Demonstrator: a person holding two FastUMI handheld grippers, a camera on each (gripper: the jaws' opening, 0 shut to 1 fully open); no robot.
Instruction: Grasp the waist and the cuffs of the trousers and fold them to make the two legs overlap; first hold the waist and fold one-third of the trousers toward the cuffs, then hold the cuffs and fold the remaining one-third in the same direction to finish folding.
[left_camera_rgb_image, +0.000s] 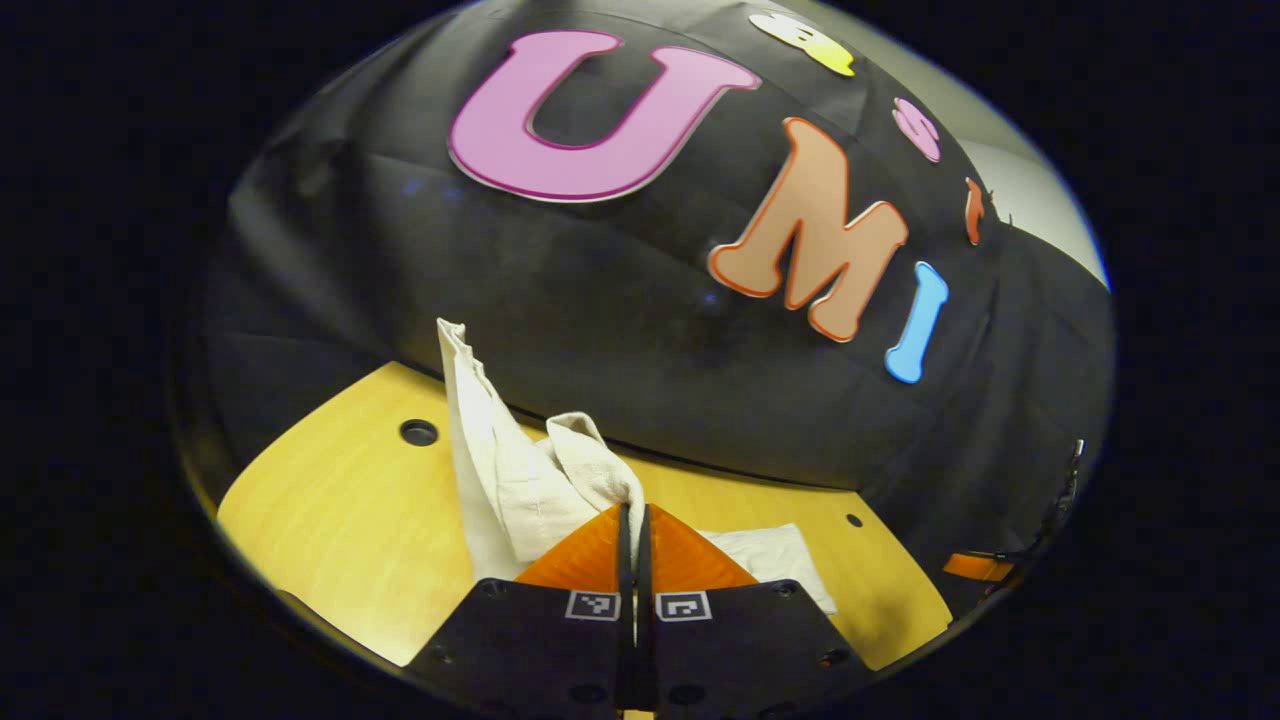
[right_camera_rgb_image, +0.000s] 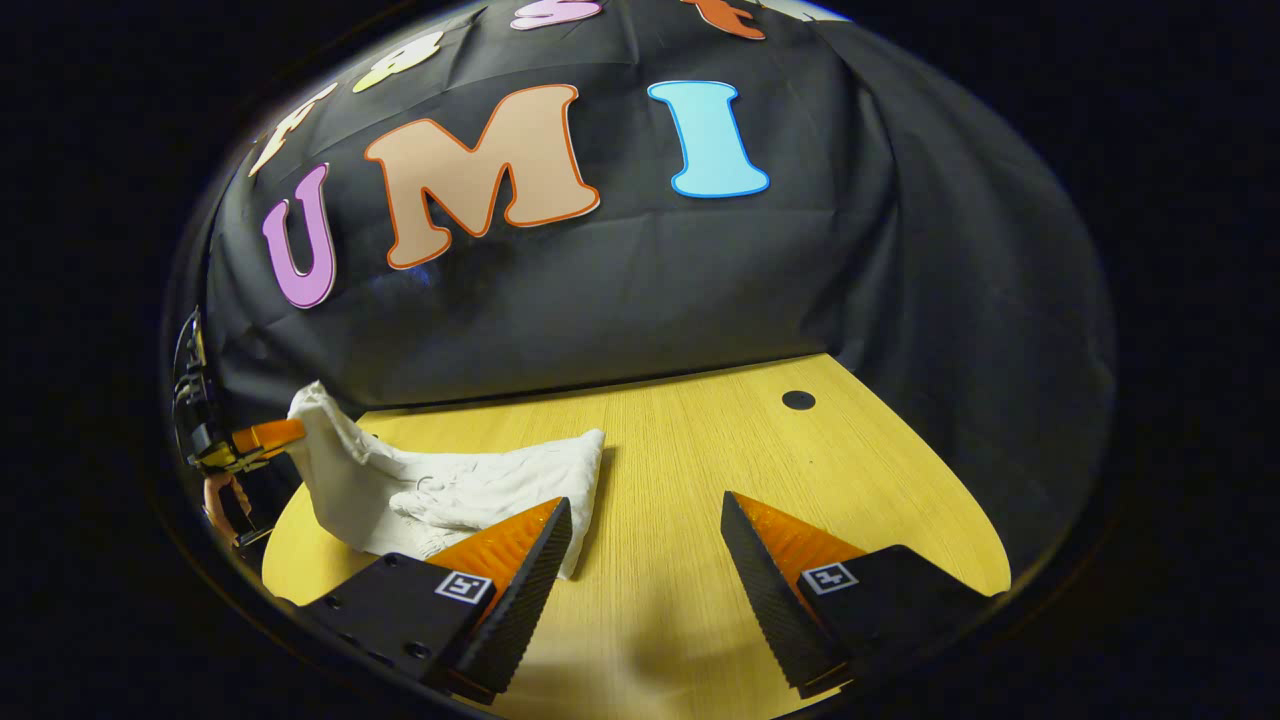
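Observation:
The white trousers (right_camera_rgb_image: 450, 485) lie bunched on the left part of the yellow wooden table (right_camera_rgb_image: 700, 450). My left gripper (left_camera_rgb_image: 634, 512) is shut on a fold of the trousers (left_camera_rgb_image: 510, 470), and the cloth rises from its tips to a lifted peak. In the right gripper view the left gripper (right_camera_rgb_image: 262, 436) shows at the far left, holding that raised end above the table. My right gripper (right_camera_rgb_image: 645, 503) hovers open over bare table just right of the trousers' near edge, with nothing between its fingers. I cannot tell whether the held part is waist or cuff.
The table (left_camera_rgb_image: 340, 510) has a round hole (left_camera_rgb_image: 418, 432) near its far left and a smaller hole (left_camera_rgb_image: 853, 520) to the right. Another hole (right_camera_rgb_image: 797, 400) shows by the back edge. The black cloth wall (right_camera_rgb_image: 640, 290) stands close behind the table.

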